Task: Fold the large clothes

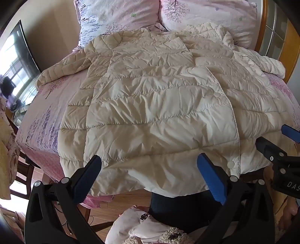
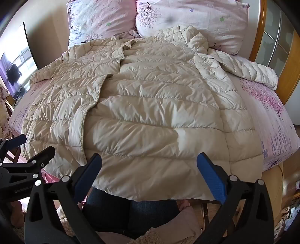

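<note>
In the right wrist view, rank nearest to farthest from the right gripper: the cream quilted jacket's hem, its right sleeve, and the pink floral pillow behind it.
From the open right gripper:
1. Cream quilted jacket's hem, directly ahead, hanging over the bed's edge.
2. Right sleeve, far right, stretched across the bed.
3. Pink floral pillow, at the top, against the headboard.

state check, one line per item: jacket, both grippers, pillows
quilted cream jacket: spread flat on the bed, front closed, sleeves out to the sides, hem hanging over the near edge, unfolded
left gripper: open, above the hem, holding nothing
right gripper: open, above the hem, holding nothing
pillows: two, propped at the head of the bed, the jacket's collar end against them
</note>
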`<state>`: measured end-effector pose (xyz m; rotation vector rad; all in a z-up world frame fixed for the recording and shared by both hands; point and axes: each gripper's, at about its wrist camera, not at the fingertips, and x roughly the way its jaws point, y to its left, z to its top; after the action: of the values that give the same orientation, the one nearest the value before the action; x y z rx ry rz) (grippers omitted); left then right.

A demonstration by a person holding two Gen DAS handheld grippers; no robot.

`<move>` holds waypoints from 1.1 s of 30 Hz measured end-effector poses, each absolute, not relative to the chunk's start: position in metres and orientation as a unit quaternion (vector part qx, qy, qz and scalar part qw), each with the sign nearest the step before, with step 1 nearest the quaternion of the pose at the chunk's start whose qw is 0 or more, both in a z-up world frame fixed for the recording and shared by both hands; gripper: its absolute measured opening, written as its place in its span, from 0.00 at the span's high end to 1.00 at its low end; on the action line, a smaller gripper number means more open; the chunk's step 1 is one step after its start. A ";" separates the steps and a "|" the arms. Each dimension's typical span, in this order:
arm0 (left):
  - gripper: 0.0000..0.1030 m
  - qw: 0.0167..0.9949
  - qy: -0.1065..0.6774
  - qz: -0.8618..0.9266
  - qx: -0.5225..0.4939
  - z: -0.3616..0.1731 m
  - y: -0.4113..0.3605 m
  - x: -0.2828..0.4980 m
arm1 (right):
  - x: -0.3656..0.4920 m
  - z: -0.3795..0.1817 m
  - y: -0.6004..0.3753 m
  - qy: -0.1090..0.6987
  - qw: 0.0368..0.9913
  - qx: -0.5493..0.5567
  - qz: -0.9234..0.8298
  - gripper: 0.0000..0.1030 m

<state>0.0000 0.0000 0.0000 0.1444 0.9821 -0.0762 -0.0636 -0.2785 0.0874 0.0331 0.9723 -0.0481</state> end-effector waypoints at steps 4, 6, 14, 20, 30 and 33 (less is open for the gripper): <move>0.01 0.878 0.472 -0.037 0.070 0.000 0.000 0.000 | -0.064 0.088 -0.278 0.466 0.884 0.016 -0.023 0.02; 0.01 0.879 0.471 -0.036 0.069 0.000 0.000 0.000 | -0.064 0.088 -0.278 0.466 0.884 0.016 -0.023 0.02; 0.01 0.879 0.471 -0.035 0.068 0.000 -0.001 0.002 | -0.064 0.088 -0.278 0.465 0.885 0.017 -0.024 0.02; 0.01 0.880 0.469 -0.037 0.068 0.003 -0.003 0.000 | -0.063 0.088 -0.278 0.464 0.885 0.019 -0.024 0.02; 0.01 0.880 0.469 -0.038 0.069 0.005 -0.005 0.000 | -0.063 0.090 -0.282 0.465 0.885 0.020 -0.024 0.02; 0.01 0.880 0.469 -0.038 0.069 0.007 -0.007 0.001 | -0.064 0.089 -0.282 0.464 0.886 0.020 -0.024 0.02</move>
<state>0.0005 -0.0071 0.0069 0.1448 0.9766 -0.0793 -0.0635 -0.2824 0.0893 0.0413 0.9642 -0.0504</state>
